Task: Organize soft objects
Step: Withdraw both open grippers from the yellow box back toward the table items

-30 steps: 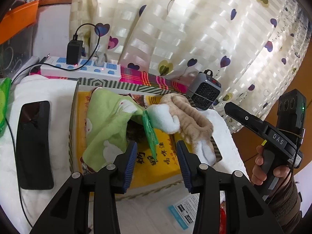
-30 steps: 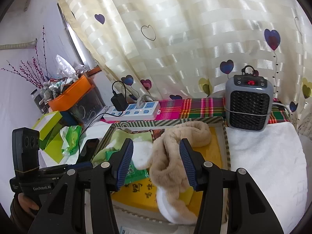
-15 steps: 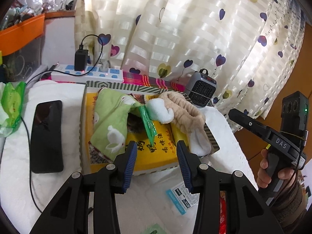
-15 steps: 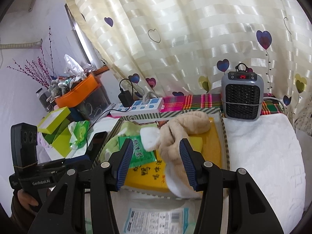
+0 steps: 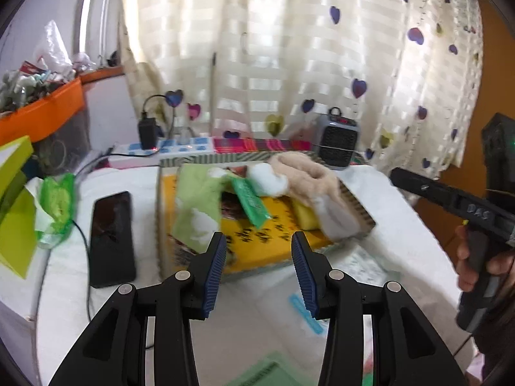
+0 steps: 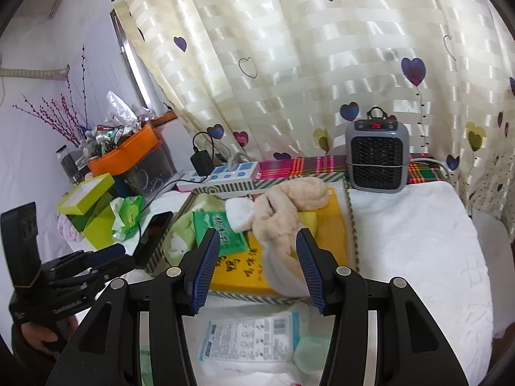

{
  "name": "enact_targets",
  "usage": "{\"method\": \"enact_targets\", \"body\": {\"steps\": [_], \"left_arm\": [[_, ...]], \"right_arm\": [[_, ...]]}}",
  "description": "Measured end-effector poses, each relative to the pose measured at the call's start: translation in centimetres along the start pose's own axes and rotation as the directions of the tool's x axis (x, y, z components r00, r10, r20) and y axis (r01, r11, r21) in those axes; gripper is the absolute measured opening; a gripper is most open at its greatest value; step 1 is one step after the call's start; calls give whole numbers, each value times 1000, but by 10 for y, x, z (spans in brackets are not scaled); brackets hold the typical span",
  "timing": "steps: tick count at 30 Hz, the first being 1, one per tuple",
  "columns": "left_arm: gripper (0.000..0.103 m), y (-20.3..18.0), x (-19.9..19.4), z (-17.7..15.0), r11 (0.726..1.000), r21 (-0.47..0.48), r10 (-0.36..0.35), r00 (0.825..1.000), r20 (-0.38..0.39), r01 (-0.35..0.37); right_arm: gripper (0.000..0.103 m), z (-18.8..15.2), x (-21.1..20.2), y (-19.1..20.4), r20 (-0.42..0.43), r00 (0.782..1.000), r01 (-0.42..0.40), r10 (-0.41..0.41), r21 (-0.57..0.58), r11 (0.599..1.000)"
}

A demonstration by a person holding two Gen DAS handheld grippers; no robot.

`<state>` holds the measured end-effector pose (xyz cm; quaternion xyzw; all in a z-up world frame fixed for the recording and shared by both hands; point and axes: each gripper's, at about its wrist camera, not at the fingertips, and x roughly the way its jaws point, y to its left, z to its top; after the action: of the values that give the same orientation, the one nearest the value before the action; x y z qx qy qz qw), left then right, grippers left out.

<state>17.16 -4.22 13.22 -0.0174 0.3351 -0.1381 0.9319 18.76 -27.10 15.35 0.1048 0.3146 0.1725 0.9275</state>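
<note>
A shallow striped box point(image 6: 267, 187) with a yellow floor holds the soft things: a green towel point(image 6: 178, 236), a green wipes pack point(image 6: 220, 230), a white fluffy piece point(image 6: 236, 210), a beige furry band point(image 6: 289, 207) and a yellow sponge point(image 6: 307, 218). My right gripper point(image 6: 257, 246) hangs open in front of the box with nothing between its blue pads. My left gripper point(image 5: 257, 252) is open too, short of the box's front wall point(image 5: 254, 271). From that side the towel point(image 5: 196, 206), pack point(image 5: 252, 204) and band point(image 5: 310, 178) lie in the box.
A black phone point(image 5: 111, 238) lies left of the box on the white cloth. Behind stand a small heater point(image 6: 376, 160) and a power strip point(image 6: 222, 173). Lime boxes point(image 6: 87, 199) and an orange bin point(image 6: 125, 152) crowd the left. A printed packet point(image 6: 248, 334) lies in front.
Both grippers have drawn back from the box, which now looks smaller and farther off. The packet in front of the box has come into view. Both jaws kept the same gap.
</note>
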Motion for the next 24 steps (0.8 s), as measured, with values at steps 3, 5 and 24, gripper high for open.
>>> {"method": "enact_targets", "body": {"steps": [3,5,24], "left_arm": [[41,-7,-5,-3,1000,19,8,1000,15,-8],[41,-9,-8,-6,1000,14,6,1000,13,-6],[41,-28,-29,-27,998,62,30,999,29,-31]], "right_arm": [[51,-7,-5,-2,1,1000,9,-9,3,1000],[51,-10,-8,-3,-1,1000,10,-10,9,1000],[51,-39,-35,11,27,998,57,-55,-48,997]]}}
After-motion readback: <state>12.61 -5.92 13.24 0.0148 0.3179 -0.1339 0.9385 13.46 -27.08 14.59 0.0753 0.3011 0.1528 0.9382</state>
